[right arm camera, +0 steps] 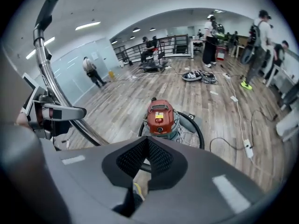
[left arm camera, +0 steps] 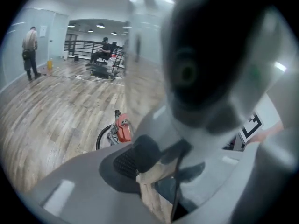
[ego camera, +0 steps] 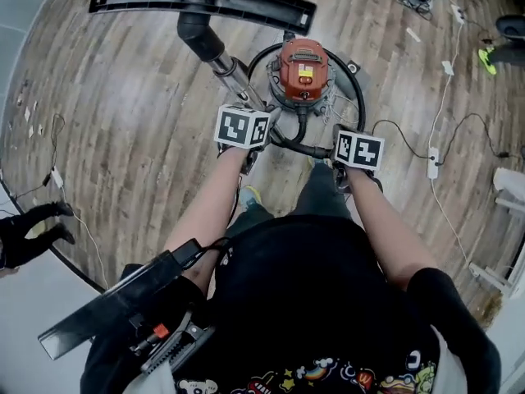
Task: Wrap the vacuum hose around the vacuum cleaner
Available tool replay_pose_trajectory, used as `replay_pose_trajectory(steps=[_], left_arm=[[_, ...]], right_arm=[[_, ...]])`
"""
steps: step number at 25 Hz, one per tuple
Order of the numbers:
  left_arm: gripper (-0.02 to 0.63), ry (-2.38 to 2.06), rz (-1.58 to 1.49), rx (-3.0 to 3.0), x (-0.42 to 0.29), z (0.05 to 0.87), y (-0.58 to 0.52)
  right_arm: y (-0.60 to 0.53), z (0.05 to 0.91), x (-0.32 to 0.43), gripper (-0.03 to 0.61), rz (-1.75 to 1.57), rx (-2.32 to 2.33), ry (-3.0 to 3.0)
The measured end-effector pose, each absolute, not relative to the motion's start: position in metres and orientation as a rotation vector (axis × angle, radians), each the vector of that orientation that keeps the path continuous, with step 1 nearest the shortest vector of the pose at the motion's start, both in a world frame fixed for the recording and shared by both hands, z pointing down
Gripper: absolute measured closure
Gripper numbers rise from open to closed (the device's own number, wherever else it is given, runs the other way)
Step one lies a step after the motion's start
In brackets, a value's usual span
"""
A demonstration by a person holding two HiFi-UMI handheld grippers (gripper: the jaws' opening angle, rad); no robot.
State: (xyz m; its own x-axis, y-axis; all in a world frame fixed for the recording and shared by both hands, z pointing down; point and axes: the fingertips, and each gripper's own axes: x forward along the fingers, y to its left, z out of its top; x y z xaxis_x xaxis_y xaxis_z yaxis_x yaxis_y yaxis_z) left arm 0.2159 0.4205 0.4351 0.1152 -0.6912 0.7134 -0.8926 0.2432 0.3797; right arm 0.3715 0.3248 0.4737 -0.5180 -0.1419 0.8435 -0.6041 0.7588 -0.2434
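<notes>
A wood-plank floor [ego camera: 123, 121] in an open office room is seen, with white cables [ego camera: 443, 97] strewn at the right. One metal wand [ego camera: 234, 71], one red vacuum cleaner [ego camera: 303, 71] and one black hose [ego camera: 308, 148] are counted. With both forearms stretched forward, the wand is clamped in the left gripper [ego camera: 250, 121] jaws, and the hose, looped beside the cleaner, is pinched in the right gripper [ego camera: 354, 142] jaws.

Both forearms [ego camera: 209, 199] reach just short of the vacuum cleaner [ego camera: 303, 71], left gripper [left arm camera: 156, 160] seemingly clamped on the wand [ego camera: 234, 72], right gripper [right arm camera: 147, 157] pinching the hose [ego camera: 308, 148].
</notes>
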Motion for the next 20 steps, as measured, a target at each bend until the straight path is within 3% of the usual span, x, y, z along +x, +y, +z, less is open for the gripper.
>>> replay_pose_trajectory(steps=[7, 20], left_arm=[[0.457, -1.398, 0.483, 1.709, 0.221, 0.422, 0.452], [0.457, -1.202, 0.722, 1.802, 0.145, 0.432, 0.429]], right_arm=[[0.401, 0.470, 0.390, 0.554, 0.793, 0.741, -2.033], [0.365, 0.510, 0.348, 0.554, 0.949, 0.869, -1.989]])
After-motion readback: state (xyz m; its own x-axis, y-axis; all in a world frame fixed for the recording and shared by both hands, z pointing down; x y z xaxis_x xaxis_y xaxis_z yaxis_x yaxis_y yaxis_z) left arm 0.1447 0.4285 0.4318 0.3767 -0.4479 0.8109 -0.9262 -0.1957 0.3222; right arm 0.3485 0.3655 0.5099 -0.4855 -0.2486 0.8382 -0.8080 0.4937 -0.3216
